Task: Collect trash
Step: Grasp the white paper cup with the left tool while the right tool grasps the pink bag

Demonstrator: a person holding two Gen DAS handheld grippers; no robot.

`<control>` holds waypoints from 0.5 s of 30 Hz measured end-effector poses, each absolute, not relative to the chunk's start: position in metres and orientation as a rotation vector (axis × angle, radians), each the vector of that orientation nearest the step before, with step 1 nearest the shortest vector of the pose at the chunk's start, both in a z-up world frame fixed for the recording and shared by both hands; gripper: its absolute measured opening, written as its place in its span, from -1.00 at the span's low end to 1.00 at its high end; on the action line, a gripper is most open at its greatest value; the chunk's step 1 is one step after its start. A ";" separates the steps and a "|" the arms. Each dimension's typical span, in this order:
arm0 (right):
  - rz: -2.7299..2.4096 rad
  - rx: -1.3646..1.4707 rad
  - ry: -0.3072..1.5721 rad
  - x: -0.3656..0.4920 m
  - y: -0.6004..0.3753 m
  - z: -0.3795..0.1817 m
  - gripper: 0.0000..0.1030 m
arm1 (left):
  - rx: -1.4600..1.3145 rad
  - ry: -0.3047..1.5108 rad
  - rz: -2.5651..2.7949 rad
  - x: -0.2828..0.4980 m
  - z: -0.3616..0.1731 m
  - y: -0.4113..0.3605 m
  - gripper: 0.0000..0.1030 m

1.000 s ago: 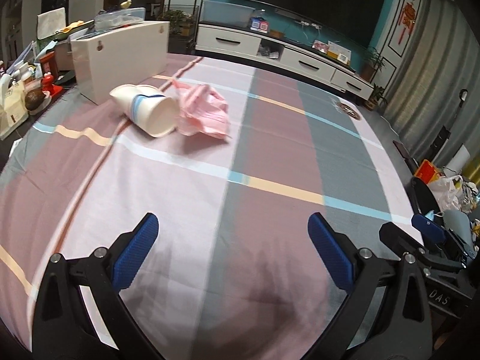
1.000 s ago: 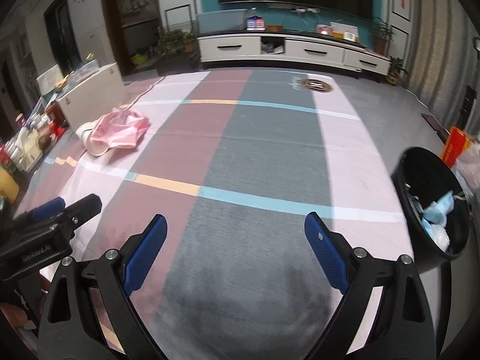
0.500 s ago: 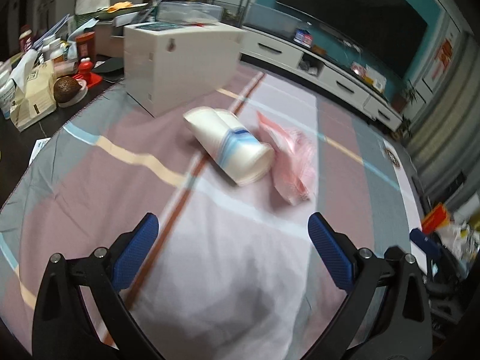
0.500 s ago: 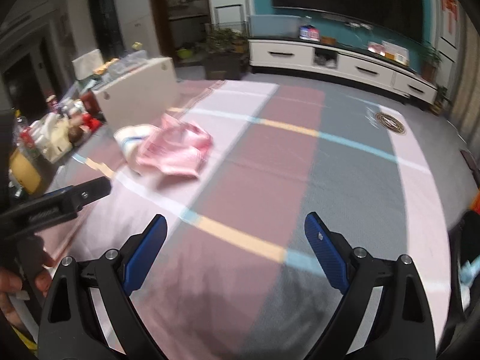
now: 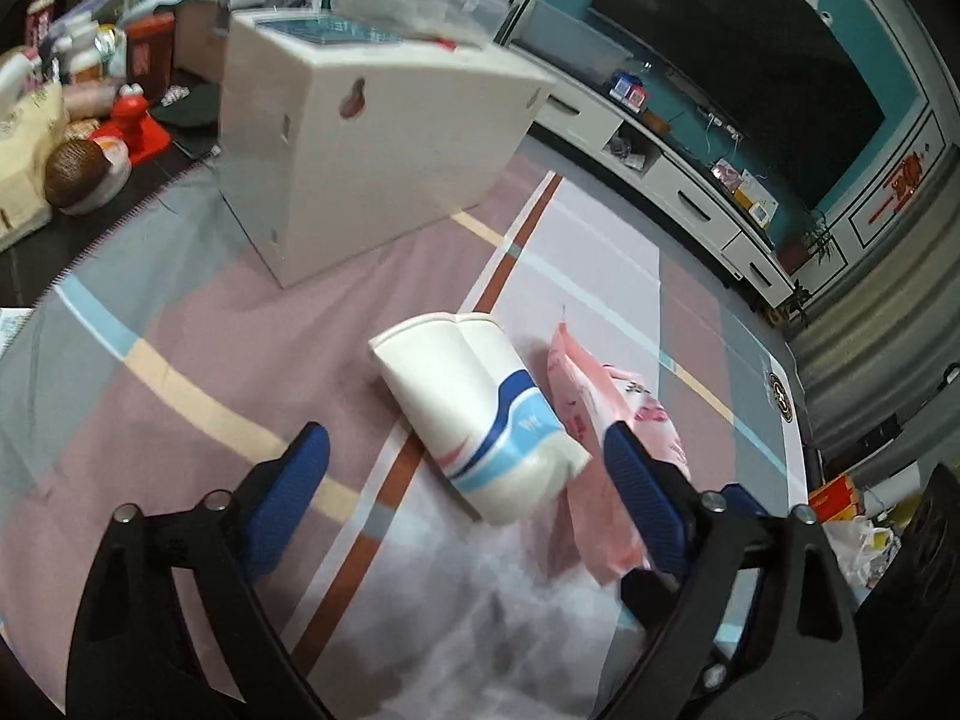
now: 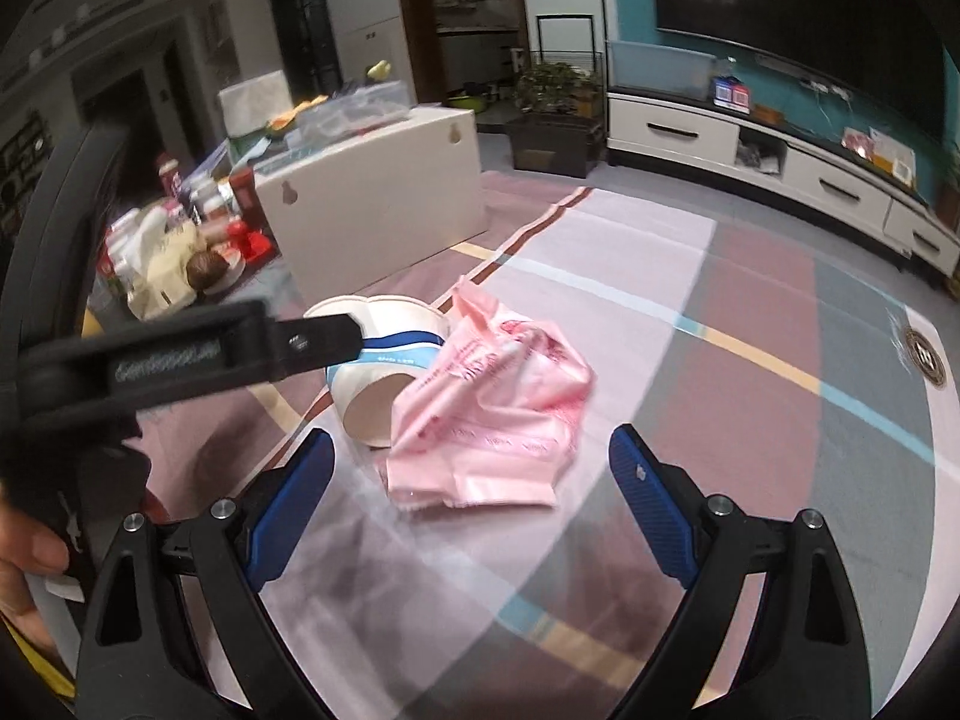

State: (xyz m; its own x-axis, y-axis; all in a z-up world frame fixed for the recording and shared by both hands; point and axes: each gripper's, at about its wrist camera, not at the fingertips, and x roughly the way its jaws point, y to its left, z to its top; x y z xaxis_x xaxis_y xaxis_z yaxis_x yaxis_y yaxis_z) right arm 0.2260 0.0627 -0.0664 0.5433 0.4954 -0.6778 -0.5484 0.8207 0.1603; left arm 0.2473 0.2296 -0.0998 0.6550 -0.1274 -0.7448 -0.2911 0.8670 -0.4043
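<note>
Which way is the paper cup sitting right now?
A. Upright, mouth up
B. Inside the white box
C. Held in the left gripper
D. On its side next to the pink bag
D: the paper cup lies on its side on the tablecloth, right against the pink bag, with the open left gripper near it but not gripping.

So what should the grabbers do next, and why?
Probably ease the left gripper forward and shut it on the paper cup. The cup lies on its side between its open fingers, untouched, beside the pink bag, which the open right gripper faces.
</note>
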 end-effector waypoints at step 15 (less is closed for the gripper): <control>0.626 -0.047 0.840 0.234 0.067 -0.086 -0.71 | -0.564 0.881 0.067 0.262 -0.119 0.220 -0.20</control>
